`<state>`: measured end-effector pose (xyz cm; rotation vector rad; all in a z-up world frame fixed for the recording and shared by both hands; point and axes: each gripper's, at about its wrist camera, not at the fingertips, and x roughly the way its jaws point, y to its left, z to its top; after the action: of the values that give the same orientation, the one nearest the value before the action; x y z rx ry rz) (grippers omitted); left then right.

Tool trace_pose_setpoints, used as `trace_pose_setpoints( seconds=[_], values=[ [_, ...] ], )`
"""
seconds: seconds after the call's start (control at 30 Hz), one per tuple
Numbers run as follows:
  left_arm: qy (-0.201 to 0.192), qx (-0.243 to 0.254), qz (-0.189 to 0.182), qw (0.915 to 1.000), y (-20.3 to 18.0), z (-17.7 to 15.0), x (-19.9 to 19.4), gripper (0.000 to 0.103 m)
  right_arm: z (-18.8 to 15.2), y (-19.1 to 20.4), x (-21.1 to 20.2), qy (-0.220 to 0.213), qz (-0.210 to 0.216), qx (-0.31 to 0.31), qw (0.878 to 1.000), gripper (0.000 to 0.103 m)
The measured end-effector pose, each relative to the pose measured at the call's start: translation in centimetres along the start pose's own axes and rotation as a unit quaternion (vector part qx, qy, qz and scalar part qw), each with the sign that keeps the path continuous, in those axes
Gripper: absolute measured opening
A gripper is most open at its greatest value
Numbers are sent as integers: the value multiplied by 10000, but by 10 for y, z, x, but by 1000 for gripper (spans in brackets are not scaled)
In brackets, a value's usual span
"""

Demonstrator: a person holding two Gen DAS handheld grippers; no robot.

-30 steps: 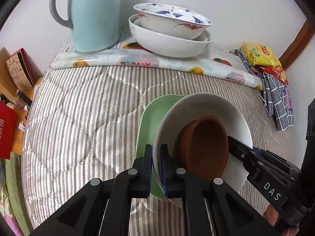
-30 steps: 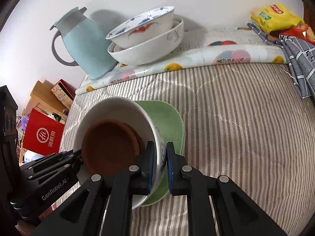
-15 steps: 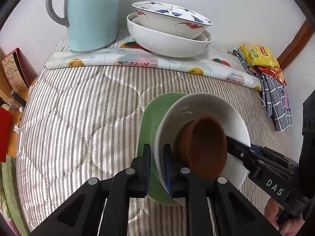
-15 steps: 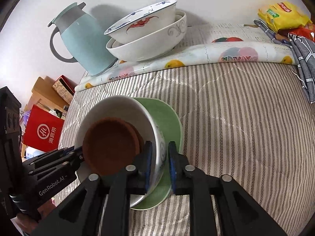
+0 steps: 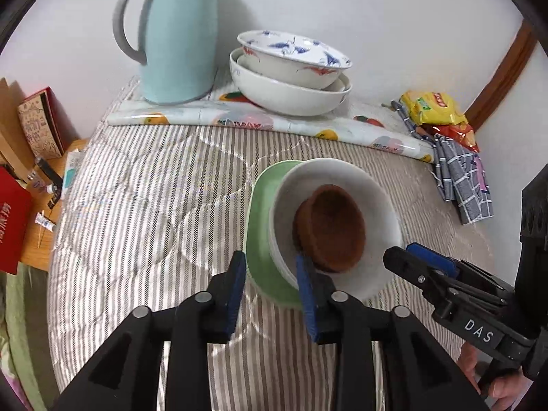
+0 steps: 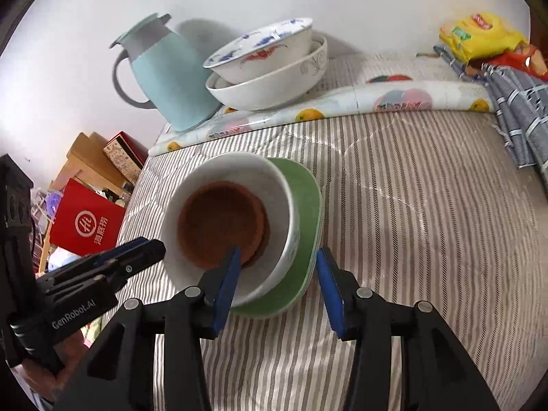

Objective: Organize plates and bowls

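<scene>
We see a stack of three dishes resting on the striped quilted cover [image 5: 144, 212] near its middle: a green plate [image 5: 260, 239] at the bottom, a white bowl [image 5: 342, 178] on it, and a brown clay bowl [image 5: 328, 226] nested inside the white one. Our left gripper [image 5: 270, 284] has just been opening; its blue pads now stand apart on either side of the stack's near left rim, no longer pressing it. Our right gripper [image 6: 277, 281] has likewise just been opening, and its pads straddle the right rim of the white bowl and plate without clamping them. Toward the cover's far edge, on a folded fruit-print cloth [image 5: 274, 123], two more white bowls [image 5: 291, 92] sit stacked, the upper one painted in blue and red, just beside a pale blue thermos jug [image 5: 178, 44]. At the far right corner lie yellow snack packets [image 5: 431, 106] and a checked grey cloth [image 5: 465, 185].
</scene>
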<state>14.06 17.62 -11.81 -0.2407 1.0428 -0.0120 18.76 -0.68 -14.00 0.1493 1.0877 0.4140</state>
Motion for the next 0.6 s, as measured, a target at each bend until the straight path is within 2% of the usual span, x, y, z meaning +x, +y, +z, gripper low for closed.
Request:
trace_pose_setpoints(
  seconds=[0.1, 0.17, 0.23, 0.33, 0.47, 0.6],
  values=[
    [-196, 77, -11, 9998, -8, -7, -18, 43, -11, 4, -20, -154, -127, -111, 9997, 47],
    [-364, 143, -4, 9992, -15, -13, -31, 48, -20, 6, -36, -313, -294, -198, 9989, 52],
    [-494, 246, 10, 9985, -24, -20, -44, 48, -31, 5, -56, -568, -591, -253, 9963, 61],
    [-725, 449, 103, 9963, -42, -32, -65, 56, -47, 3, -88, -919, -1059, -358, 9895, 74],
    [-1048, 611, 163, 9925, -65, -47, -91, 67, -68, -2, -133, -1309, -1480, -376, 9796, 84],
    [-1255, 706, 150, 9895, -84, -62, -109, 77, -90, -9, -172, -1540, -1640, -266, 9740, 89]
  ],
)
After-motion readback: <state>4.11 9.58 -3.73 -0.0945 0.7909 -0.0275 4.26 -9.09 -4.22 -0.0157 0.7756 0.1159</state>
